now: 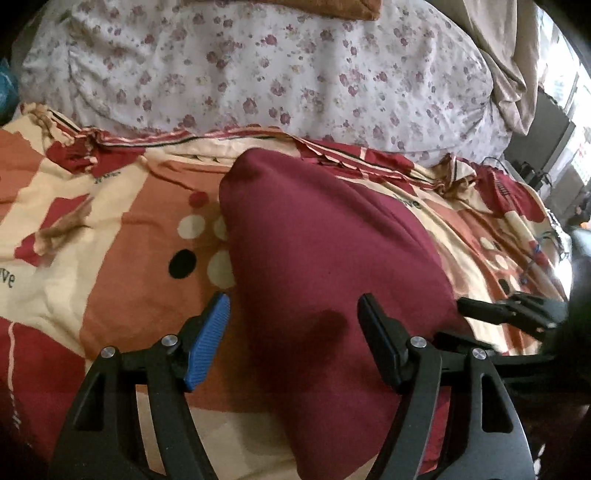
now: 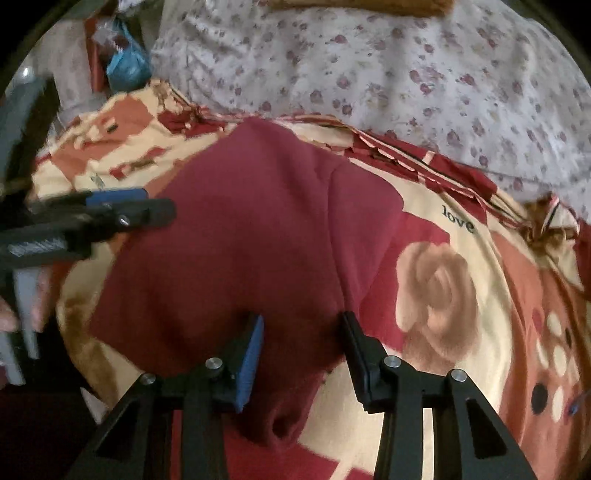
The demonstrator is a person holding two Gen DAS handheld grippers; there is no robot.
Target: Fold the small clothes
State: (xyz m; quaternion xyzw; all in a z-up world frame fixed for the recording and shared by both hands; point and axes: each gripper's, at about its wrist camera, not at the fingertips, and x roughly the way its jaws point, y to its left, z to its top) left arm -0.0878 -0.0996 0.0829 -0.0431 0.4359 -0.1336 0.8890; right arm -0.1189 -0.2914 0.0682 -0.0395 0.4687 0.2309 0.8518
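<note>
The bed was covered by a patterned bedspread (image 1: 110,229) in cream, orange and red, printed with dots, a big rose and the word "love", and along its far side lay a white quilt with small purple flowers (image 1: 258,70), bunched against a ruffled red edge. On the bedspread, roughly in the middle, rested the dark red garment (image 1: 325,251), a soft plain piece lying mostly flat, with a fold line running down it in the right wrist view (image 2: 258,240). The left gripper (image 1: 293,332) hovered low over the near end of the garment with its fingers spread wide, the cloth showing between them but nothing pinched. The right gripper (image 2: 303,350) hung just above the garment's near edge, its fingers likewise parted, with red cloth bulging up between them; I could not tell whether the pads touched it. Each tool showed in the other's view, the left one coming in from the side (image 2: 110,210) near the garment's left corner. A blue plastic bag (image 2: 127,66) sat off the far left corner of the bed, and a brown cloth (image 1: 332,7) lay on top of the quilt.
</note>
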